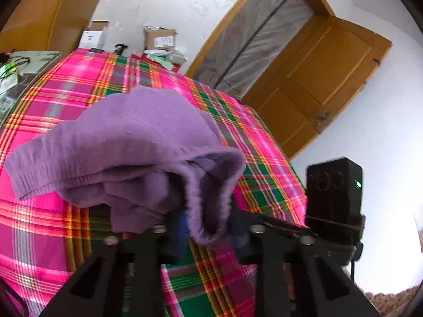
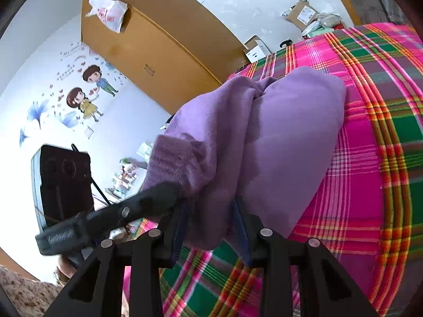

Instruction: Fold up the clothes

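Observation:
A purple knitted garment [image 1: 127,142] is lifted above a bed covered in a pink, green and orange plaid sheet [image 1: 66,92]. My left gripper [image 1: 207,227] is shut on a bunched edge of it, the cloth hanging between the blue-padded fingers. A ribbed hem droops to the left. In the right wrist view the same purple garment [image 2: 277,137] rises in a thick fold, and my right gripper [image 2: 211,227] is shut on its lower edge. The other gripper [image 2: 148,203] shows at the left, holding the cloth's far corner.
Plaid sheet [image 2: 370,158] spreads to the right. Cardboard boxes [image 1: 160,38] sit by the far wall. A wooden door [image 1: 317,79] stands open at right, a wooden wardrobe [image 2: 148,47] at left. A black camera box [image 1: 334,190] is mounted beside the left gripper.

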